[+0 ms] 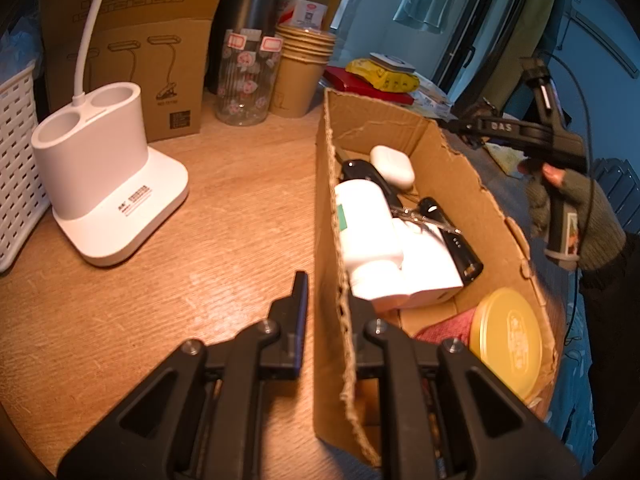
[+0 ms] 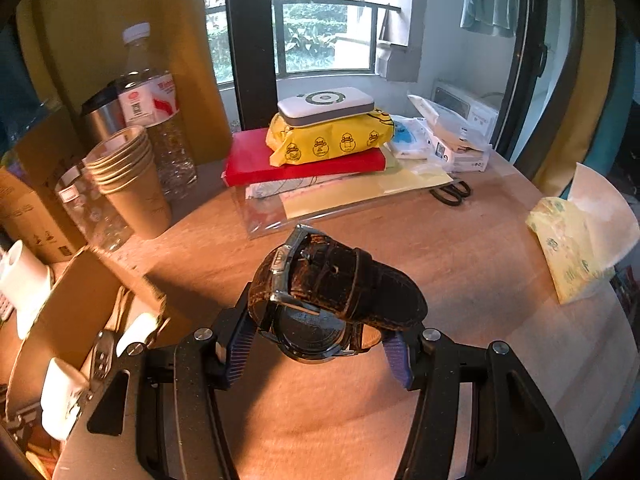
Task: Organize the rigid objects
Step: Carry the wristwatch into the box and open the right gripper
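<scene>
Right gripper [image 2: 316, 344] clamps a wristwatch [image 2: 332, 296] by its dark leather strap, held above the wooden table [image 2: 460, 248]. Left gripper [image 1: 326, 300] pinches the near wall of the cardboard box [image 1: 448, 152], which holds a white bottle [image 1: 366, 224] and yellow tin [image 1: 508, 340].

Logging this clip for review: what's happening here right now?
A person is tidying small items into a cardboard box on a wooden table. The left gripper straddles the box's near wall, bracing it. The right gripper holds a wristwatch above the table, not yet in the box.
</scene>
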Demonstrator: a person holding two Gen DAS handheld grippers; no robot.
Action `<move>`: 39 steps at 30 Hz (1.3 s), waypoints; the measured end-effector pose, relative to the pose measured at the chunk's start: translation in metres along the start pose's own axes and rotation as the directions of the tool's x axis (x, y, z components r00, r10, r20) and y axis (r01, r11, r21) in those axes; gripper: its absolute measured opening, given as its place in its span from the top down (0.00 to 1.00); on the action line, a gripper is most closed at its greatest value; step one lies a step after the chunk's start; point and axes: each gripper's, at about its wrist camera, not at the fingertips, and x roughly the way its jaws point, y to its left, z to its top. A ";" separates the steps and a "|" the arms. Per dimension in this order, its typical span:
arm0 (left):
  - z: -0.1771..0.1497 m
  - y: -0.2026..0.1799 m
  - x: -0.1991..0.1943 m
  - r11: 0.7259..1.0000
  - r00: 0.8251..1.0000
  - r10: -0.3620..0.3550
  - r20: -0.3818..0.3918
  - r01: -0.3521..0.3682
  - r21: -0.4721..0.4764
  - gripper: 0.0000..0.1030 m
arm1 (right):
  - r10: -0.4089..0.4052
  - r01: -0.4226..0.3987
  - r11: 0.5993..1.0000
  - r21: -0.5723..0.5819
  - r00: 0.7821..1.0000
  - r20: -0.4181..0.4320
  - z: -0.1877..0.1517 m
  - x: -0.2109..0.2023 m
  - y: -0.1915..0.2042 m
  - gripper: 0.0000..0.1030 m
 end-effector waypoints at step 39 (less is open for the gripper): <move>0.000 0.000 0.000 1.000 1.000 0.000 0.000 0.000 0.000 0.86 | 0.149 -0.139 0.979 -0.147 0.987 0.059 -0.029 -0.078 0.104 0.42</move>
